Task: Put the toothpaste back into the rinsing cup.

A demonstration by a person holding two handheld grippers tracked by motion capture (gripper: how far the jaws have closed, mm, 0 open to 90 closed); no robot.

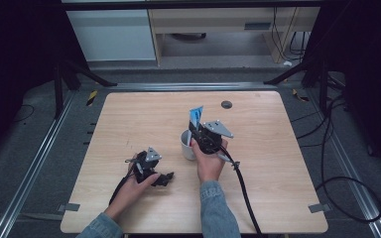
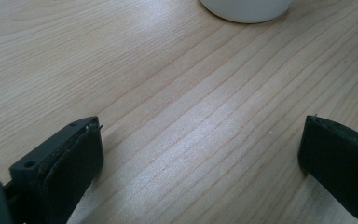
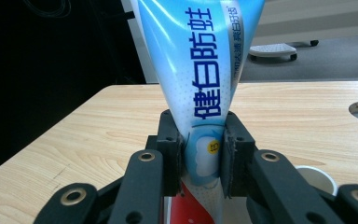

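Pale wood grain covers the table (image 1: 129,114), which fills the middle of the high view, with dark floor and metal rails around it. Lower left of centre, the left gripper (image 1: 164,178) lies low on the wood, its jaws spread wide with nothing between them. Just right of it, at centre, stands a white cup (image 1: 187,144). Directly above the cup, the right gripper (image 1: 194,130) is clamped on a blue toothpaste tube (image 1: 195,117), held upright. Farther right, near the top edge, sits a grey round cap (image 1: 226,104), well apart.
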